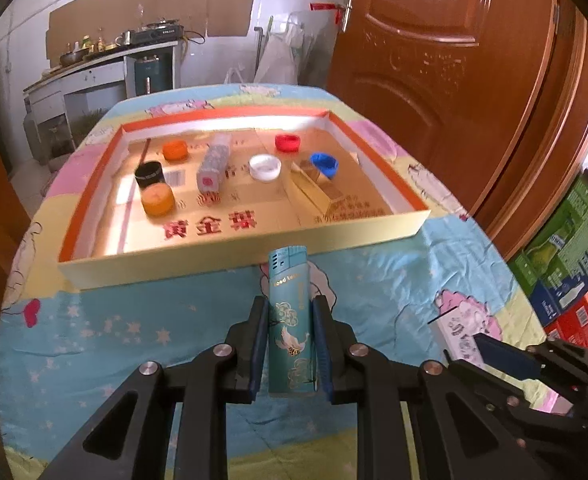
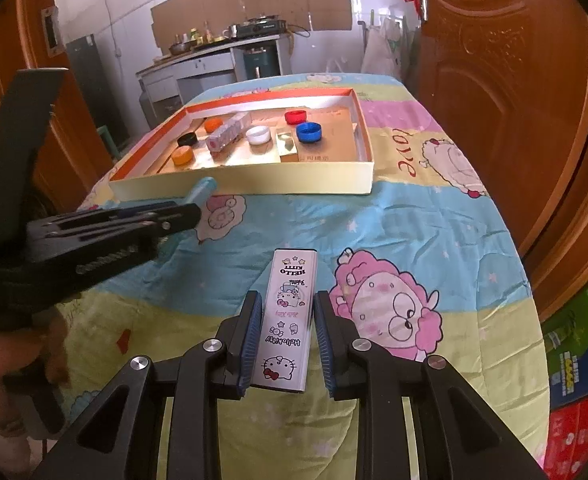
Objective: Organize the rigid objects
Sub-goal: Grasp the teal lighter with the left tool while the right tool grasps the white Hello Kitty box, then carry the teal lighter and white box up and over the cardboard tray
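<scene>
The left gripper is clamped on a teal box, held just short of the tray's near wall. The right gripper straddles a white Hello Kitty box on the blanket; its jaws look slightly apart from the box sides, so the grip seems unfinished. Likely risks: the teal box clipping the near wall unless lifted over it, or the white box slipping from a loose pinch. Inside the tray, an orange cap, patterned box, white cap and gold box crowd the landing space
</scene>
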Demonstrator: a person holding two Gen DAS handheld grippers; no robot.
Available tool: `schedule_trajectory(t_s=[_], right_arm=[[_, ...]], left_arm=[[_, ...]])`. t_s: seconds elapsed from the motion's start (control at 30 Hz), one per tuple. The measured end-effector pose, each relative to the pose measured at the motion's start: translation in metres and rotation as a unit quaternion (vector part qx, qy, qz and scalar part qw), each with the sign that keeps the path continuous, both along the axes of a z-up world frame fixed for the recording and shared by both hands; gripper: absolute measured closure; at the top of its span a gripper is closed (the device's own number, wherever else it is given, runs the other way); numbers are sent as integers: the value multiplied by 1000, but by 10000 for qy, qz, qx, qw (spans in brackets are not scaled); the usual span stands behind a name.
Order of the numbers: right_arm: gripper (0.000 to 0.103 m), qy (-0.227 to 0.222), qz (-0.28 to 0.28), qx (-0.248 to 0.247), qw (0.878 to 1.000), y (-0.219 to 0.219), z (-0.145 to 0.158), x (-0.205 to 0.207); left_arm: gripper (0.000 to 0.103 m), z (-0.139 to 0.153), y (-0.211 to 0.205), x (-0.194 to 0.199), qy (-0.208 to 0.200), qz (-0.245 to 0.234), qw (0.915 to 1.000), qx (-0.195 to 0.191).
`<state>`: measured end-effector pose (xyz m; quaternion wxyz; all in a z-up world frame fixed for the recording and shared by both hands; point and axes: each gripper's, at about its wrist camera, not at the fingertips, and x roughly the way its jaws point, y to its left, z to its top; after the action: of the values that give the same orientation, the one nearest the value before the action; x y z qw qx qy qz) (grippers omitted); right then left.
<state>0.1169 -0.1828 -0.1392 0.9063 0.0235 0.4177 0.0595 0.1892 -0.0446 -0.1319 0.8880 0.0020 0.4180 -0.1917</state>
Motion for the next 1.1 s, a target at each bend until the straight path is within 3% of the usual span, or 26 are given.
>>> schedule_trajectory(t_s=[0.53, 1.1], right_arm=[[76, -382, 123, -28, 9992, 9, 35, 24], [76, -437, 261, -46, 9987, 15, 47, 61]], left_arm=[[80, 50, 37, 0, -421, 271, 9982, -333], [80, 59, 55, 40, -436, 541, 9967, -428]])
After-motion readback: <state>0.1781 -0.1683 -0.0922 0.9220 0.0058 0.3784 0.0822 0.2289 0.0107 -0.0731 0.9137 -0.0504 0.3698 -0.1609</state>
